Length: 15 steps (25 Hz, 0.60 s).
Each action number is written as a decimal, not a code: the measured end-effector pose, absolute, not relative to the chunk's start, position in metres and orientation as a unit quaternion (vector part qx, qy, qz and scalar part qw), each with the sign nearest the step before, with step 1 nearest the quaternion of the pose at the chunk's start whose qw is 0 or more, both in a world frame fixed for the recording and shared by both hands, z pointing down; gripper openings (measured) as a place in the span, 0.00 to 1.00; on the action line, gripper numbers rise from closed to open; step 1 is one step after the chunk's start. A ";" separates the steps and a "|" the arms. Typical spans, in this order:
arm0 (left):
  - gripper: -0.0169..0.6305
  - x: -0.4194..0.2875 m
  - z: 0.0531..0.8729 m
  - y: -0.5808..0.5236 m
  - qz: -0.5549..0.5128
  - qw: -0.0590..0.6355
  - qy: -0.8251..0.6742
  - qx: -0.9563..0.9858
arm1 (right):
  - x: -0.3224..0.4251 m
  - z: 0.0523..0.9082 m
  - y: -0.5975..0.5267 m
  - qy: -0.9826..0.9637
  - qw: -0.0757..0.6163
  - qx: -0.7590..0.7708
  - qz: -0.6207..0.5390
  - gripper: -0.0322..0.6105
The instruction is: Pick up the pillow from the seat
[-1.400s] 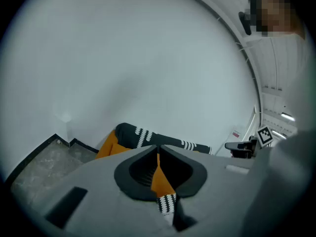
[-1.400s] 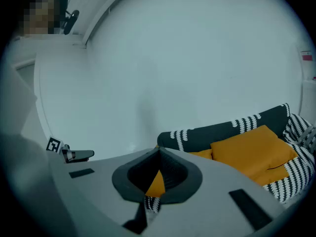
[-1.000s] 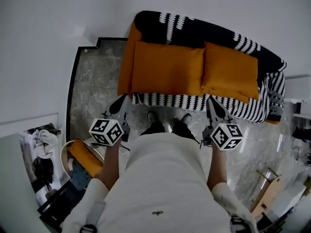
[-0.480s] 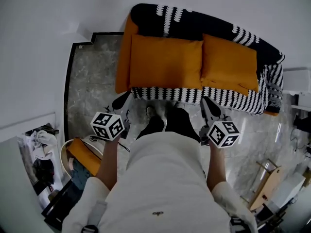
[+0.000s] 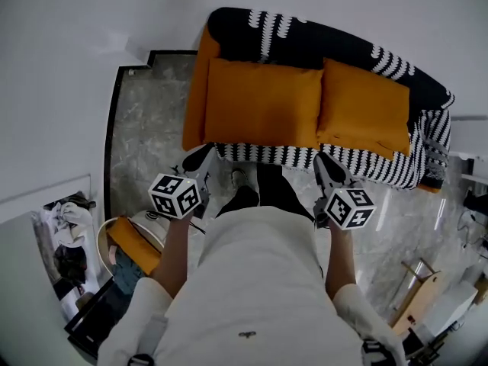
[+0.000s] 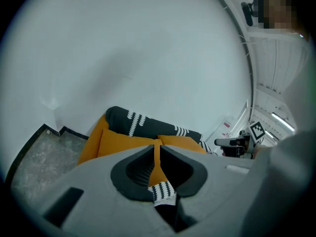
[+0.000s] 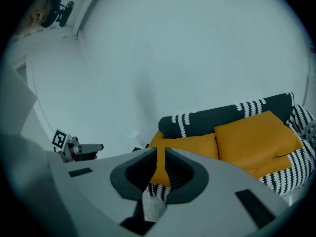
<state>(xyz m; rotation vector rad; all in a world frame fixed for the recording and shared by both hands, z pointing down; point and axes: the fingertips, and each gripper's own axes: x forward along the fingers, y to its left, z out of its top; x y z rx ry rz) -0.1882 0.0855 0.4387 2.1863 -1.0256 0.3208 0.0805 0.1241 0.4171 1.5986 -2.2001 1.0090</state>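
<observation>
Head view looks steeply down on a person standing just in front of a sofa [image 5: 320, 48] with a black back and a black-and-white patterned cover. Two orange pillows lie side by side on the seat [image 5: 274, 155], touching each other: the wider left pillow [image 5: 263, 104] and the right pillow [image 5: 364, 107], both leaning against the back. Neither gripper touches them. The left gripper [image 5: 200, 158] is held near the seat's front edge, at the left pillow's outer end. Its jaws are clenched together with nothing between them, and the left gripper view shows the dark pads meeting in a thin line with orange fabric far beyond. The right gripper [image 5: 324, 164] is held near the front edge about where the two pillows meet. It is likewise closed tight and empty in the right gripper view. Grey marbled floor [image 5: 145, 136] runs beside the sofa, and a white wall [image 5: 76, 52] stands behind it
</observation>
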 end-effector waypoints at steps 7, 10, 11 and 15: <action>0.13 -0.178 0.434 0.041 0.125 0.345 -0.433 0.823 | 0.107 0.428 0.064 -0.767 0.128 0.523 0.349 0.13; 0.20 -0.174 0.443 0.027 0.126 0.363 -0.448 0.808 | 0.117 0.442 0.044 -0.769 0.139 0.507 0.364 0.20; 0.23 -0.172 0.447 0.024 0.131 0.367 -0.452 0.803 | 0.120 0.448 0.038 -0.769 0.144 0.502 0.369 0.22; 0.29 -0.158 0.463 0.018 0.147 0.384 -0.466 0.783 | 0.133 0.474 0.020 -0.769 0.168 0.476 0.392 0.34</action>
